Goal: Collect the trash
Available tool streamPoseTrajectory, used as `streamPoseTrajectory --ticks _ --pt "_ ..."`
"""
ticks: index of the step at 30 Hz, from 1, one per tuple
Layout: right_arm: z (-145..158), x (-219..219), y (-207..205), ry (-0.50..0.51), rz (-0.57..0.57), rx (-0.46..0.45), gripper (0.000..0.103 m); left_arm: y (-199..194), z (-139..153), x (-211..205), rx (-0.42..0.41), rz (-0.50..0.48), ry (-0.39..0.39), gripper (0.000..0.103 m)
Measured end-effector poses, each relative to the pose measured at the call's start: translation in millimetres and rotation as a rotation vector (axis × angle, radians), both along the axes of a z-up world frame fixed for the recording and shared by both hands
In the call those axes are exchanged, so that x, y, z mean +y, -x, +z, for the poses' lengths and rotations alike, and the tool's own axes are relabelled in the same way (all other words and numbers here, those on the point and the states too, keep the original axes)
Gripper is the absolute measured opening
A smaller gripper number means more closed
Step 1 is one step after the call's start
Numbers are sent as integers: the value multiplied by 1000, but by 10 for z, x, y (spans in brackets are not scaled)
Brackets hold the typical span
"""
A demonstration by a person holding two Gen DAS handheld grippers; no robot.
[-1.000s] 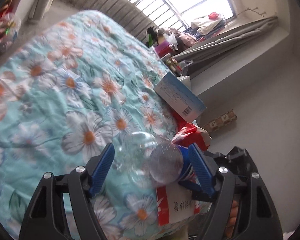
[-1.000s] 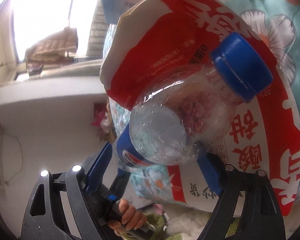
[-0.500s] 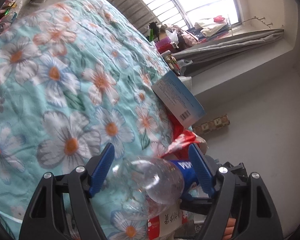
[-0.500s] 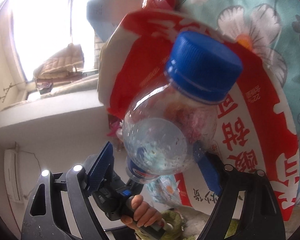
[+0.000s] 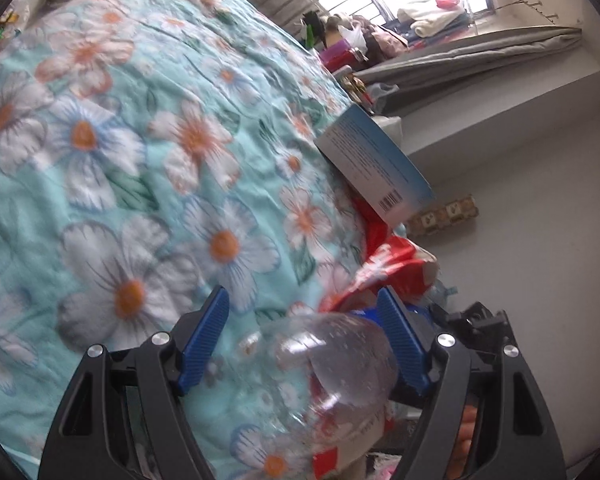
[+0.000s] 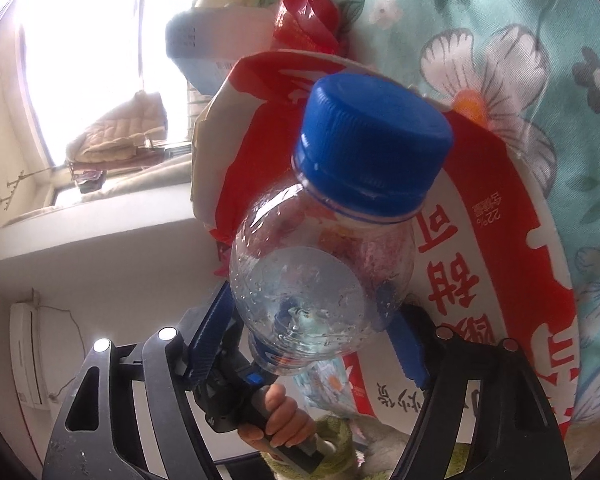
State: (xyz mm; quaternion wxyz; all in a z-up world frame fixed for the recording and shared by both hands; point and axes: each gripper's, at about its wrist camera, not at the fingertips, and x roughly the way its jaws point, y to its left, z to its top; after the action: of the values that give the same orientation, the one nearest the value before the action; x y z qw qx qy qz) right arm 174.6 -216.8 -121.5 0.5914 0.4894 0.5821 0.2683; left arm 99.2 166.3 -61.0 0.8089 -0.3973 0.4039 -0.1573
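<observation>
A clear empty plastic bottle [image 6: 324,280] with a blue cap [image 6: 374,140] sits between the fingers of my right gripper [image 6: 312,328], which is shut on its body. In the left wrist view the same bottle [image 5: 332,356] lies between my left gripper's [image 5: 304,320] open fingers, resting against the right finger [image 5: 400,340]; the left finger stands apart from it. A red and white snack bag [image 6: 480,264] lies behind the bottle on the floral bedspread [image 5: 140,160]. It also shows in the left wrist view [image 5: 388,268].
A blue and white carton [image 5: 376,168] lies at the bed's edge beside a red plastic bag [image 6: 304,20]. A cluttered windowsill [image 5: 380,36] is beyond the bed. An air conditioner [image 6: 28,356] hangs on the wall. A hand [image 6: 284,420] holds the other gripper's handle.
The bottle has swung so that its blue cap points up and away in the right wrist view. In the left wrist view it has sunk lower between the fingers.
</observation>
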Motion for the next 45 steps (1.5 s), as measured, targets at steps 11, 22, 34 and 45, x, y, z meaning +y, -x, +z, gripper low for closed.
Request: streamPoseTrajectory --ticks 11,22,34,45 --pt "8 -264 -124 -10 -18 20 74 115 87 -116 -17 -80 30 74" --pt "27 -136 -154 33 -17 23 83 209 229 -239 -52 -102 21 74" --pt "60 -47 -111 51 -6 34 83 477 475 -448 -138 -171 -31 73" --pt "63 -236 43 85 -22 29 78 653 461 -717 -159 -231 -80 73"
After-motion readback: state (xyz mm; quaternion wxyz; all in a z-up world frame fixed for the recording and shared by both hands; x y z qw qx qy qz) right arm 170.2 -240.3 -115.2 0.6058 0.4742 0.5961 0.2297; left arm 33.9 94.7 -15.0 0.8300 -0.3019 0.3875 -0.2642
